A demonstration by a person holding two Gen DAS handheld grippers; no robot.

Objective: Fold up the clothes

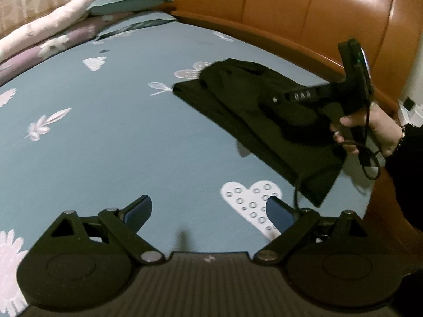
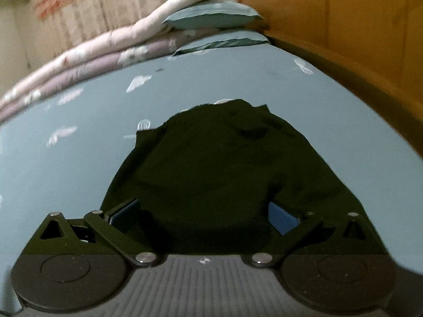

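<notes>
Garment (image 2: pixel 211 163) folded, seemingly under spread right gripper (image 2: pixel 205 215) | left gripper (image 1: pixel 208 211) spread, beside it

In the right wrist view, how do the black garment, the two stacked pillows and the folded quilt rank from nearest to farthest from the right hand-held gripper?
1. Black garment: directly under and ahead of the right hand-held gripper.
2. Stacked pillows: far end of the bed, centre.
3. Folded quilt: far left edge; roughly as far as the pillows, too close to call.
</notes>
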